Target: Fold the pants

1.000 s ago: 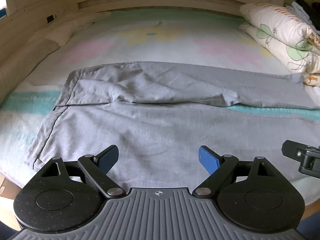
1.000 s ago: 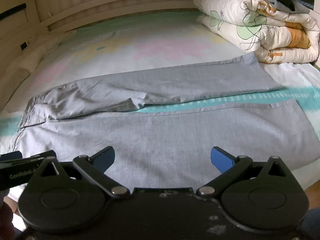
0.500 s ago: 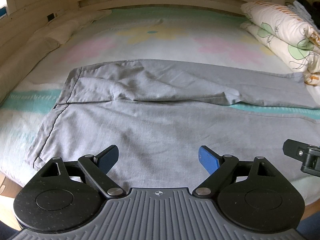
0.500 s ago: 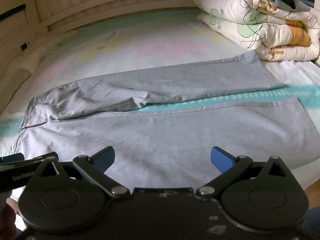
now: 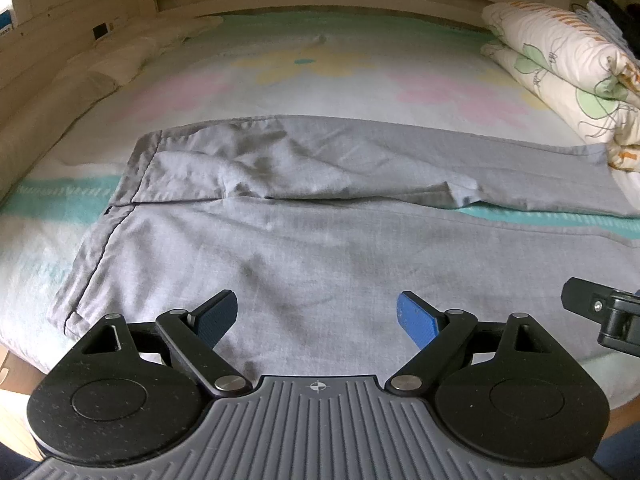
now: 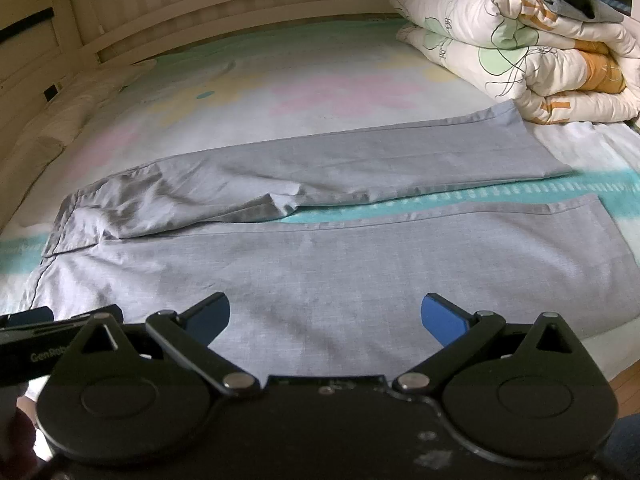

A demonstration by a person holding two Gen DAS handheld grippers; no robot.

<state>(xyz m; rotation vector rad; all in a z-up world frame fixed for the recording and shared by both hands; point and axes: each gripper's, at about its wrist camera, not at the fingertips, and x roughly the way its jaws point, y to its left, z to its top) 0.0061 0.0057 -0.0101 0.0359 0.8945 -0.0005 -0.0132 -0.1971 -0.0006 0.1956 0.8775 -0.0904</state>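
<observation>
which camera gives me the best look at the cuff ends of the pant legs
The right wrist view. Both pant leg hems show there: the far leg's beside the folded quilt, the near leg's at the right. The left wrist view shows only the far hem; the near one runs out of frame.

The pants (image 5: 320, 248) lie flat across the bed (image 5: 320, 80), waistband toward 9 o'clock and the 2 legs running toward 3 o'clock. The near leg lies along the bed's front edge; the far leg lies behind it, toward 12 o'clock, the 2 parting toward the hems. A folded quilt (image 6: 520, 52) sits on the bed at 2 o'clock, just beside the far leg's hem. The left gripper (image 5: 318, 316) and right gripper (image 6: 324, 316) hang at 6 o'clock over the near leg.
</observation>
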